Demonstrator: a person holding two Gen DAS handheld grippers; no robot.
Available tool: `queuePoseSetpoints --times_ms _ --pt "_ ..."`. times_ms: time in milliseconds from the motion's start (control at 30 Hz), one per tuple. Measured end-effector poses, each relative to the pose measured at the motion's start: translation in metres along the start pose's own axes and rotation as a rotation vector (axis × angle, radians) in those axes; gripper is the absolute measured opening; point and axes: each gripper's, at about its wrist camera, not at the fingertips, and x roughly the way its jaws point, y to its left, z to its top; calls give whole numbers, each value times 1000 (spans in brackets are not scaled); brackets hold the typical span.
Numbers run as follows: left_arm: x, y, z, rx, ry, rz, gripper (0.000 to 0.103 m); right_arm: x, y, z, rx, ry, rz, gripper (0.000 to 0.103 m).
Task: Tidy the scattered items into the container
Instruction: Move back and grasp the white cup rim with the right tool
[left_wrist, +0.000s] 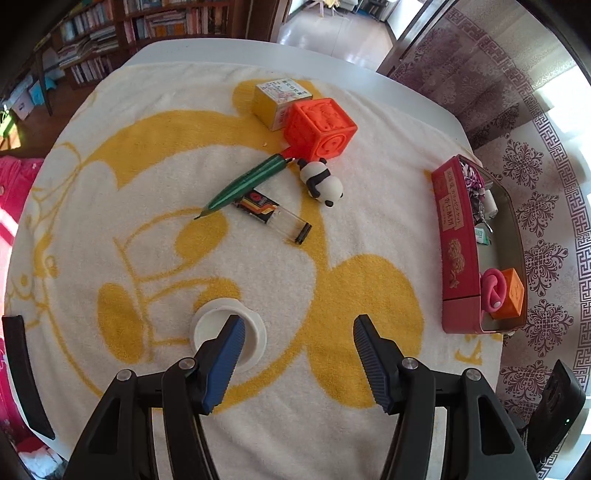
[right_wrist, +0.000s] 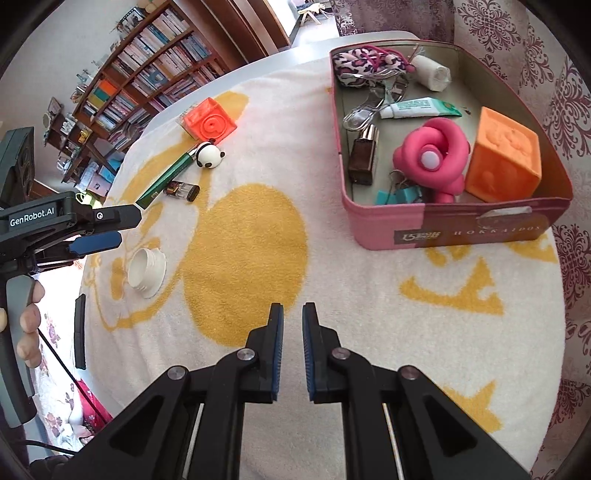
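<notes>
Left gripper (left_wrist: 297, 363) wide and empty above white lid (left_wrist: 229, 334) on towel (left_wrist: 147, 184). Right gripper (right_wrist: 292, 350) nearly closed, empty. Pen (left_wrist: 245, 184), panda (left_wrist: 322, 181), red cube (left_wrist: 319, 127) scattered; pink tin (right_wrist: 458, 225) apart, partly filled.

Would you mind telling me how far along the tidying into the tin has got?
Partly done. The tin already holds an orange block, a pink toy, a small bottle and a tube. Nothing is in hand: the left gripper is open above the white cap, and the right gripper is shut and empty. Left on the towel: cap, red block, yellow box, green pen, panda and lighter.
</notes>
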Motion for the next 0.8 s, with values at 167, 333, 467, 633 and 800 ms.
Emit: queuePoseSetpoints --times_ms 167,333,467,633,800 --pt "-1 45 -8 -54 14 19 63 16 26 1 -31 33 7 28" --pt "0 82 -14 -104 28 21 63 21 57 5 -82 17 11 67" --pt "0 104 -13 -126 34 18 63 31 86 12 -123 25 21 69" --pt "-1 129 -6 -153 35 14 63 45 127 19 -191 36 36 69" --pt "3 146 1 -158 51 9 63 68 160 24 -229 61 45 72"
